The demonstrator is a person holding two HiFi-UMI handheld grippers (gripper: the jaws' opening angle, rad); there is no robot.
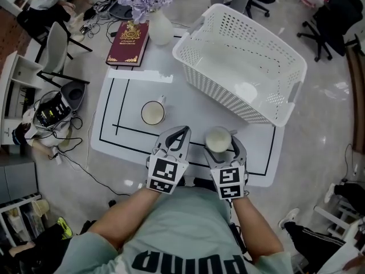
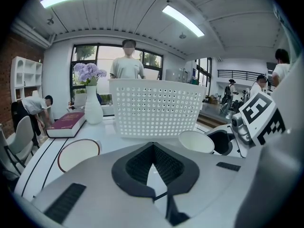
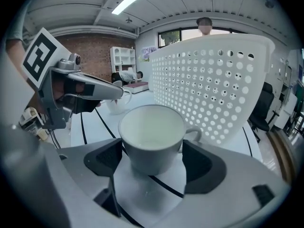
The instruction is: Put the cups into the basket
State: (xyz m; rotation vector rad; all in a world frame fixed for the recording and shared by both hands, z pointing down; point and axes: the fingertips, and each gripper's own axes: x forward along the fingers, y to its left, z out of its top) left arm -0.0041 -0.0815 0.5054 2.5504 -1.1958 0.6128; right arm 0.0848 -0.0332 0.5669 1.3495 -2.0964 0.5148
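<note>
A white cup [image 1: 218,140] stands on the white table [image 1: 131,90] near its front edge, its handle towards the basket. My right gripper [image 1: 220,143] is open around it, with one jaw on each side; in the right gripper view the cup [image 3: 152,137] fills the gap and a slit shows by the handle. A second cup [image 1: 153,113] with a dark rim stands further left. My left gripper [image 1: 183,131] is shut and empty, with its tips just right of that cup [image 2: 78,153]. The white perforated basket [image 1: 245,21] stands empty at the back right.
A white vase of purple flowers [image 1: 154,10] and a red book [image 1: 128,43] sit at the table's far left corner. Black lines mark the tabletop. Office chairs [image 1: 57,50] and people stand around the table; one person [image 2: 127,65] is behind the basket.
</note>
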